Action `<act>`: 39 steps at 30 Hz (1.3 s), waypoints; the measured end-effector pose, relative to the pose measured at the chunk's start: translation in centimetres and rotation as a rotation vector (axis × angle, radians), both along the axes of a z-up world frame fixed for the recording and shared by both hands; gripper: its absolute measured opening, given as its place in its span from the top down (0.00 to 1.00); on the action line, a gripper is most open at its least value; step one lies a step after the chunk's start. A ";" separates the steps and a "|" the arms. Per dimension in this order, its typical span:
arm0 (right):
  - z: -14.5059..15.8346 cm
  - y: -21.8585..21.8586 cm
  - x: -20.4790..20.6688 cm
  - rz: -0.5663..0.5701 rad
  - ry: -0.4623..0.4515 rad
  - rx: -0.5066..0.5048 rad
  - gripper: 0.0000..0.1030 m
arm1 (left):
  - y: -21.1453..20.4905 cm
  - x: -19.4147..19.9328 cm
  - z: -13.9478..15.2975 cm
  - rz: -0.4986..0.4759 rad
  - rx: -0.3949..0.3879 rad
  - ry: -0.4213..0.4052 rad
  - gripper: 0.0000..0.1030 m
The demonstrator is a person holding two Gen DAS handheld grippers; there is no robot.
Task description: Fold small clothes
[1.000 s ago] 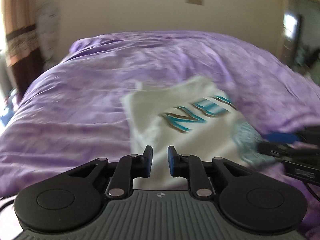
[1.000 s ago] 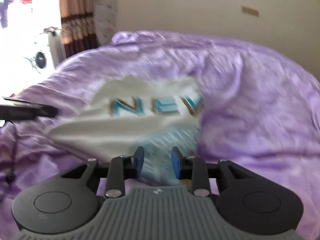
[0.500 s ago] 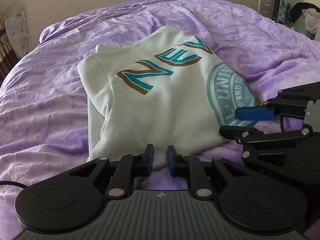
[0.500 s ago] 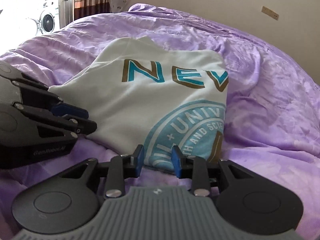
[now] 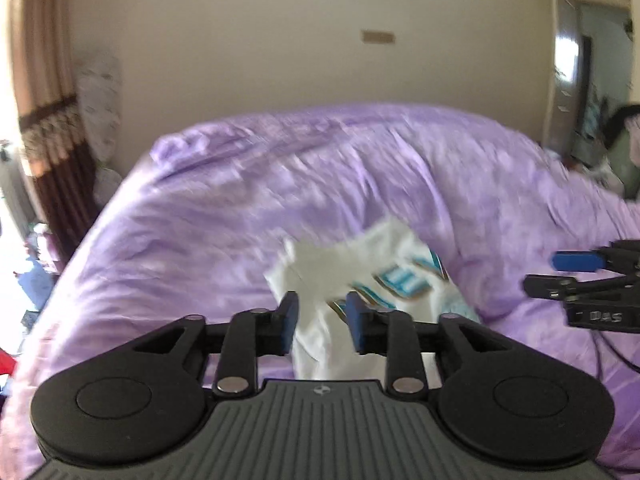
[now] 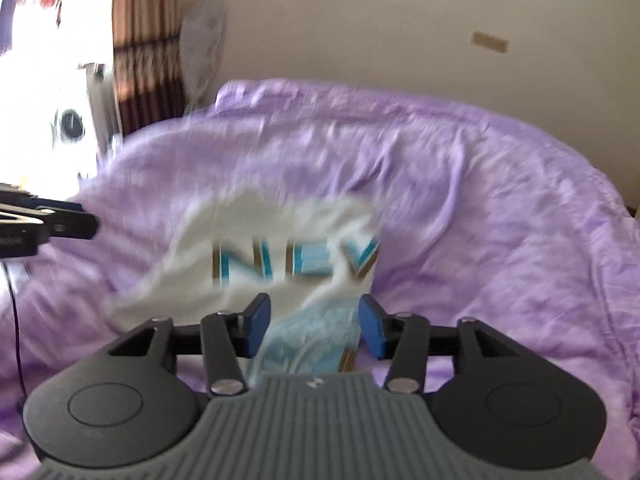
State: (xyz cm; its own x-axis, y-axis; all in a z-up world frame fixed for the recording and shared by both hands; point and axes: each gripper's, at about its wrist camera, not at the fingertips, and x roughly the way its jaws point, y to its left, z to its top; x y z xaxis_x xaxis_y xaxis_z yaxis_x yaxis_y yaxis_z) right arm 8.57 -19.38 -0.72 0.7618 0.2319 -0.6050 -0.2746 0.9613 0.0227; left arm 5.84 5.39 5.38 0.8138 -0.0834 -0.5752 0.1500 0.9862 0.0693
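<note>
On the purple bedspread [image 5: 224,232] a small white shirt [image 5: 352,264] is lying folded into a compact packet, its teal and brown lettering facing up and a pale blue round print at its near end. Both views are smearing with motion blur, so fine edges are hard to read. From the left gripper [image 5: 322,322] the shirt is lying straight ahead and a little to the right, below the fingertips; its jaws are opening, standing apart with the cloth showing through the gap but, as far as the blur lets me judge, not pressed by the pads. From the right gripper [image 6: 316,326] the shirt [image 6: 276,240] is lying directly ahead, its lettering running across the view, and the near hem with the blue print is showing between the blue pads; these jaws are opening too, wider than the left pair, and nothing looks clamped (the fabric seems to be resting on the bed beneath them). The packet's long axis appears to be running away from both tools, near hem toward them, collar end far. The right gripper looks slightly better centred on that hem, so any further fold or smoothing would probably be starting from the near edge, with both tools descending together.
</note>
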 end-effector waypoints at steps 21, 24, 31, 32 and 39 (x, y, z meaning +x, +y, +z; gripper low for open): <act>2.1 2.1 -9.9 -0.054 -0.024 0.091 0.22 | -4.7 -4.7 -4.8 0.129 0.056 0.066 0.22; 0.3 2.6 -10.4 -0.070 0.001 0.089 0.22 | -4.6 -4.3 -6.9 0.135 0.045 0.152 0.23; -1.6 2.9 -9.9 -0.077 0.040 0.062 0.22 | -5.1 -4.4 -8.5 0.129 0.060 0.202 0.23; -1.7 2.8 -9.8 -0.079 0.043 0.060 0.22 | -5.0 -4.4 -8.6 0.133 0.058 0.205 0.23; -2.0 2.8 -9.5 -0.077 0.060 0.058 0.22 | -4.8 -4.3 -8.4 0.137 0.057 0.201 0.23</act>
